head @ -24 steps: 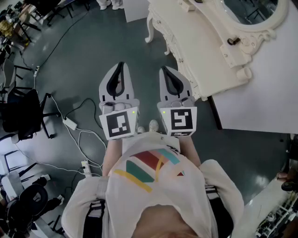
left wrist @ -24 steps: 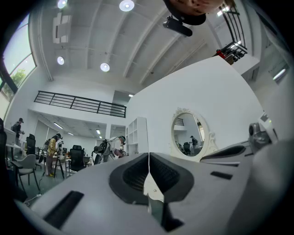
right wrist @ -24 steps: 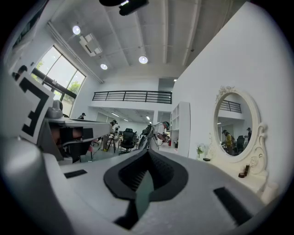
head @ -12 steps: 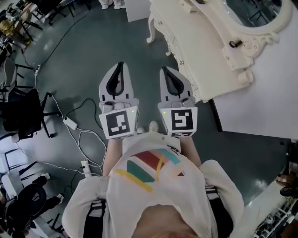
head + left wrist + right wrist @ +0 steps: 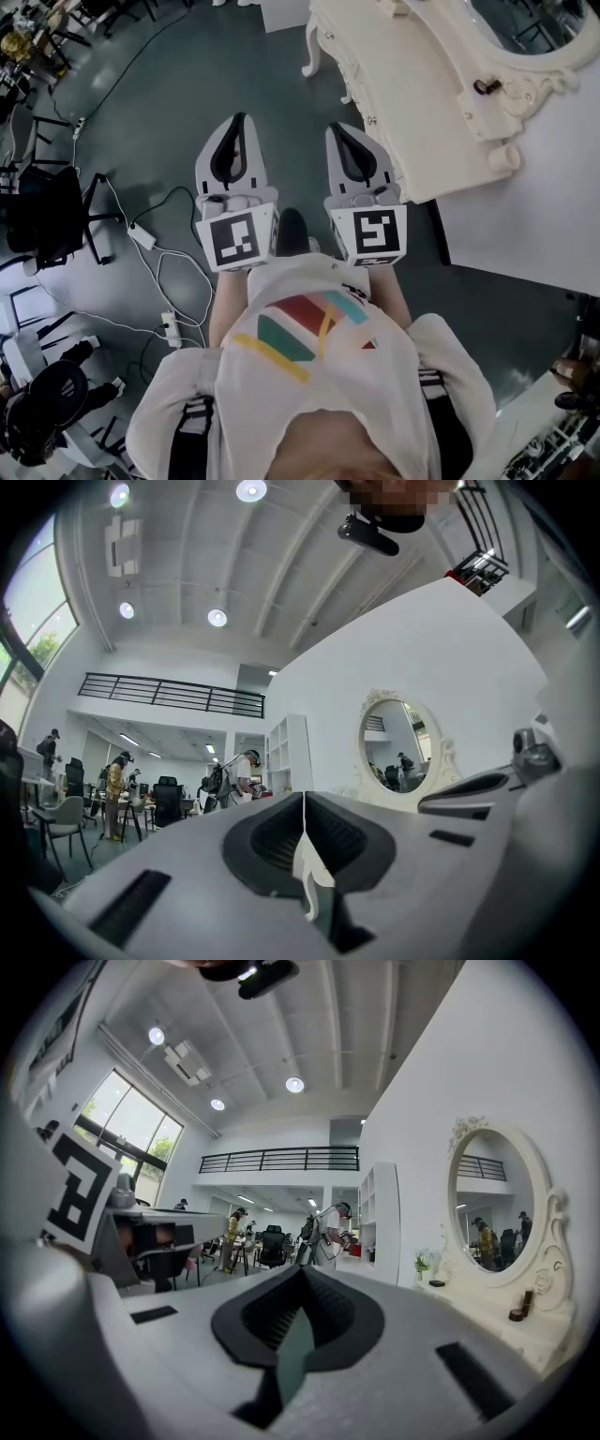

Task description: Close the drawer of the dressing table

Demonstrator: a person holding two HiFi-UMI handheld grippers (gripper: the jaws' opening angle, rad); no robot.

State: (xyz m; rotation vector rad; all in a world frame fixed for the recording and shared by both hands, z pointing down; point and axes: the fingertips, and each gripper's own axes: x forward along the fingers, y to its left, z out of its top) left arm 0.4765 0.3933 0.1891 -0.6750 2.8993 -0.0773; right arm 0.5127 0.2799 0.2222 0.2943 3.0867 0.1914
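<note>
dressing table (image 5: 412, 112): just right of right gripper (image 5: 336, 131), apart | fingers (image 5: 373, 169): together

Dressing table (image 5: 412, 103) partly beyond top edge

The left tool (image 5: 303, 803) is seen with its jaws pressed together, nothing held between them. An oval mirror (image 5: 398, 752) is seen beyond, at right.

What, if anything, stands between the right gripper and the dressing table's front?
Nothing visible does. In the head view the right gripper, shut and empty, sits just left of the dressing table, with only bare floor between them. The cables lie on the far side, left of the left gripper.
</note>
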